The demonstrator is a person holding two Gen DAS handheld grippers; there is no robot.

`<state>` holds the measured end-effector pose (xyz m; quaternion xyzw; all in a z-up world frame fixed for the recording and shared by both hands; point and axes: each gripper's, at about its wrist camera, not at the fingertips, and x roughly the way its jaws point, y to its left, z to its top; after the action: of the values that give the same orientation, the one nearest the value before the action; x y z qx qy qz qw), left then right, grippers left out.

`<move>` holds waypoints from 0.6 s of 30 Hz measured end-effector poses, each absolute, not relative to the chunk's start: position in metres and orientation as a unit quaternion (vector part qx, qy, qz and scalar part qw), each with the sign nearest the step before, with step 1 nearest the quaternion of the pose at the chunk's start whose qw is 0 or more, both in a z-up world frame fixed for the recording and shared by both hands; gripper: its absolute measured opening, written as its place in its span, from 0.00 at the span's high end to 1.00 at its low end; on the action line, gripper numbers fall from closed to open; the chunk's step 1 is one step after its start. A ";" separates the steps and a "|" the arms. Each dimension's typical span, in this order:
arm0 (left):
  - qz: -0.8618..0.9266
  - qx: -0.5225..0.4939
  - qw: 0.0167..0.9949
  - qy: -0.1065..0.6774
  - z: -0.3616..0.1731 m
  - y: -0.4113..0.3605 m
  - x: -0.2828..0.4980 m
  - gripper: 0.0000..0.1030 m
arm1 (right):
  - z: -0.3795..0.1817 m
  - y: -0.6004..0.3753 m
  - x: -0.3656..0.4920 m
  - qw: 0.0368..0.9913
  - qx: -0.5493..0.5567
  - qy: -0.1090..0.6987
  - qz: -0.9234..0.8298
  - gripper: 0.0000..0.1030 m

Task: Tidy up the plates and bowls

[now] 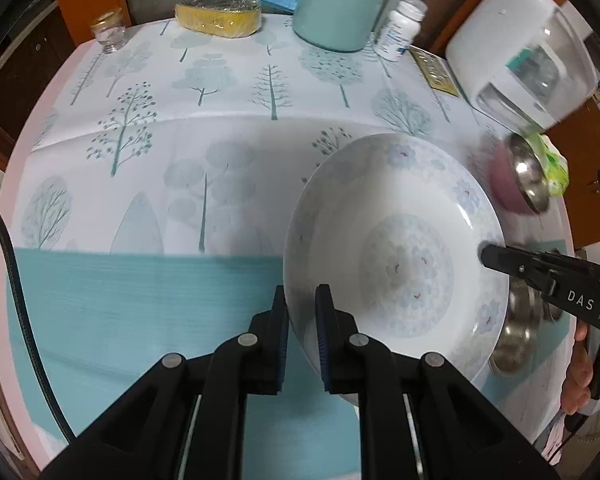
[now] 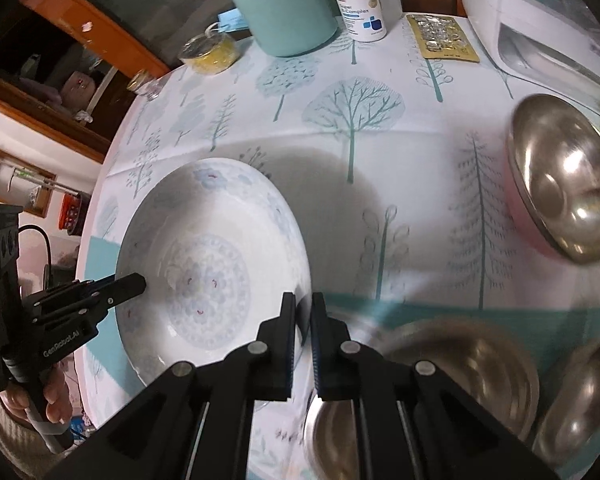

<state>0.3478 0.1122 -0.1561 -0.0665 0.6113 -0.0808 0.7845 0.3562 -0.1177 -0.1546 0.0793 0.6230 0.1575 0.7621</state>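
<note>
I hold the white floral plate (image 1: 396, 264) over the table (image 1: 148, 184) with both claws clamped on opposite rims: left claw (image 1: 302, 312) at its nine o'clock edge, right claw (image 2: 304, 320) at three. The plate is round (no long axis) and opens upward; steel bowls (image 2: 472, 364) wait at four o'clock, nearer my right.

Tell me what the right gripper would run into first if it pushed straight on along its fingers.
The right gripper is already clamped on the rim of the white floral plate, so it would press into that first. Beyond the rim, probably the tablecloth; depth there is hard to judge.
</note>
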 end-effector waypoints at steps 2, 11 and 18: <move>-0.082 -0.066 0.785 0.610 -0.145 0.108 0.330 0.90 | -0.147 -0.119 0.342 0.762 0.080 0.622 0.162 0.93; -0.096 -0.055 0.779 0.617 -0.113 0.092 0.233 0.90 | -0.116 -0.133 0.255 0.759 0.074 0.621 0.184 0.93; -0.103 -0.056 0.774 0.622 -0.106 0.076 0.152 0.90 | -0.103 -0.147 0.173 0.758 0.061 0.621 0.192 0.93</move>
<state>0.1519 0.0756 -0.1064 -0.0560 0.6217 -0.1030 0.7744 0.1731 -0.1473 -0.1026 0.0615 0.6208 0.1924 0.7575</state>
